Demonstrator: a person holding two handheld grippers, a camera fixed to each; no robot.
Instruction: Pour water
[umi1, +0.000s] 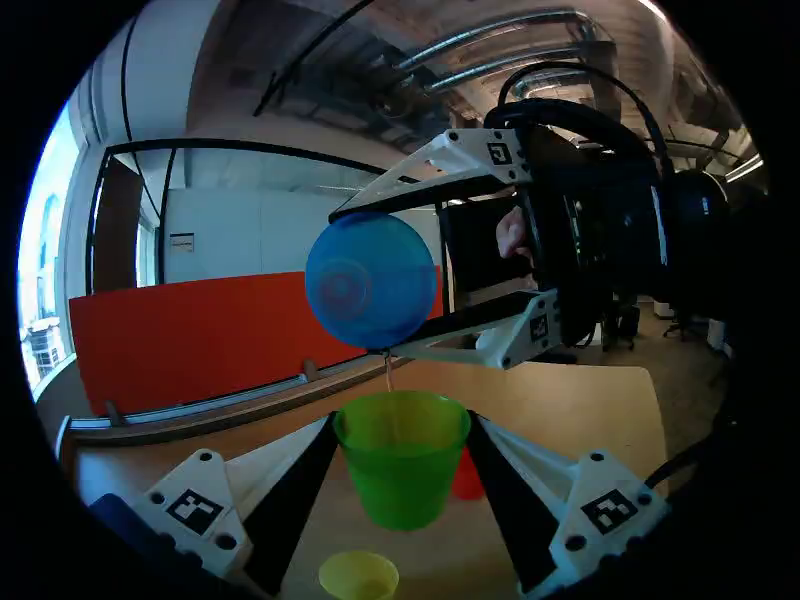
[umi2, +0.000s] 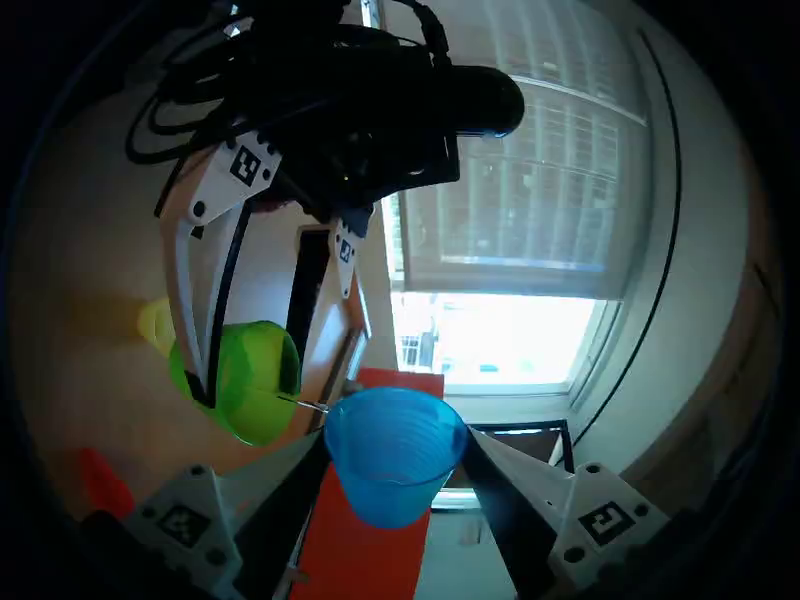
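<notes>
left tool (umi1: 402, 432) clasps green cup (umi1: 400, 480), red cup (umi1: 468, 480) behind.

Left gripper (umi1: 402, 428): two white tapered fingers (umi1: 250, 475) with black inner faces. Each finger carries a square black-and-white marker tag (umi1: 195, 508) with dark screw points around it.

Right gripper (umi2: 395, 440): the same white fingers, black linings and marker tags. In the left gripper view its body is a black housing (umi1: 600, 230) with black cable loops (umi1: 575, 75) over the top.

In the right gripper view the left unit's black body carries a black cable bundle (umi2: 190, 90) and a rounded black barrel (umi2: 485, 100).
</notes>
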